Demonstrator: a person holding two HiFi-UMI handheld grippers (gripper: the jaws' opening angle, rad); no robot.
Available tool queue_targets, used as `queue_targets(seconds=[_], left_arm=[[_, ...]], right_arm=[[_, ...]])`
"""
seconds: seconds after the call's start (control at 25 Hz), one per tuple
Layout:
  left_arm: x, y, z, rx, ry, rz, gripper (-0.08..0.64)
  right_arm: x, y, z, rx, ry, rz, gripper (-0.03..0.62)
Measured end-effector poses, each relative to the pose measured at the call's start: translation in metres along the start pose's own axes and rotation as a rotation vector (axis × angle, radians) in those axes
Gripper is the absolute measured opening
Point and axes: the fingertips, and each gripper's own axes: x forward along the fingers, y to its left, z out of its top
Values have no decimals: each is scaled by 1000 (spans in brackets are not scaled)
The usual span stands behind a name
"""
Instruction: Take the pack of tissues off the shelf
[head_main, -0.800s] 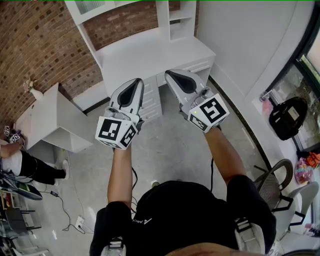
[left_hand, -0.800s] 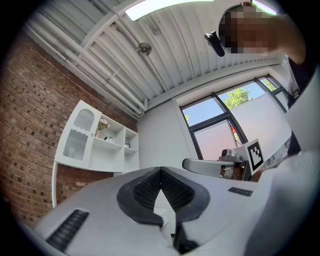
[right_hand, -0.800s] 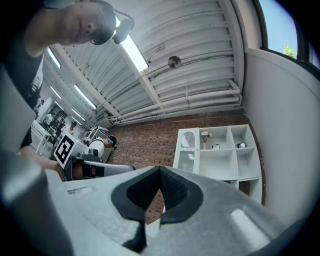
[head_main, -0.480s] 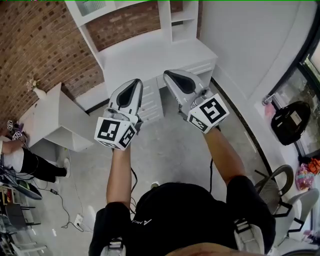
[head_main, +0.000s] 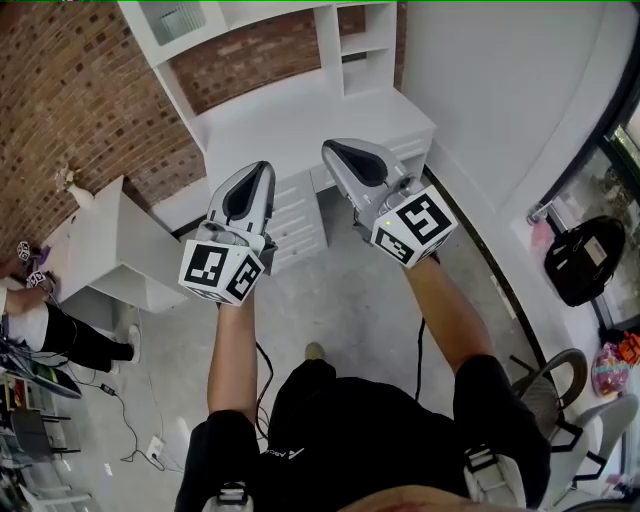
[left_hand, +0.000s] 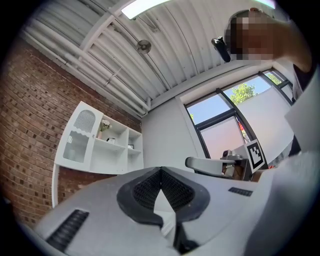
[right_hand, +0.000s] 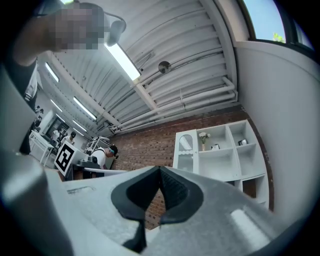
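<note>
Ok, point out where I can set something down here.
The desk top is bare, from the brick wall to the white wall, under the shelf. The floor before the drawers is open too. Crowded: cables at left, bag and chairs at right; upper shelf cubbies hold small items.

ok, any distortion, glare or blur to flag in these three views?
Head view: sharp, evenly lit, barrel distortion bows the white desk. Left gripper view: heavy fisheye, dark vignette, bright window. Right gripper view: same fisheye, ceiling light strip glares; shelf unit small but sharp.
</note>
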Motion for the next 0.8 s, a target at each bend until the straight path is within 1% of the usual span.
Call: queue_targets(seconds=[0.12,0.24,0.44,0.64,0.72,0.8], left_arm=[[16,18,-3,0,-12,-7,-2],[33,47,-7,-3,-31,-14,-2],[68,117,-12,-4,-68,-27,-2],[106,191,-16,7,-83,-57,-2],[121,216,-17,14,-87,-74,-2],[135,240,-19,20,-90,-88,-2]], right_arm=[[19,-14,-9,-4,7,0,2],[48,-29,-22,-13,18,3,2],[116,-62,-42,-32,25,-11,3],[190,-108,-60,-35,19,-66,3],[218,-122,-63,-49,22,-80,72],[245,-136,-63,-69,21,-97,109]])
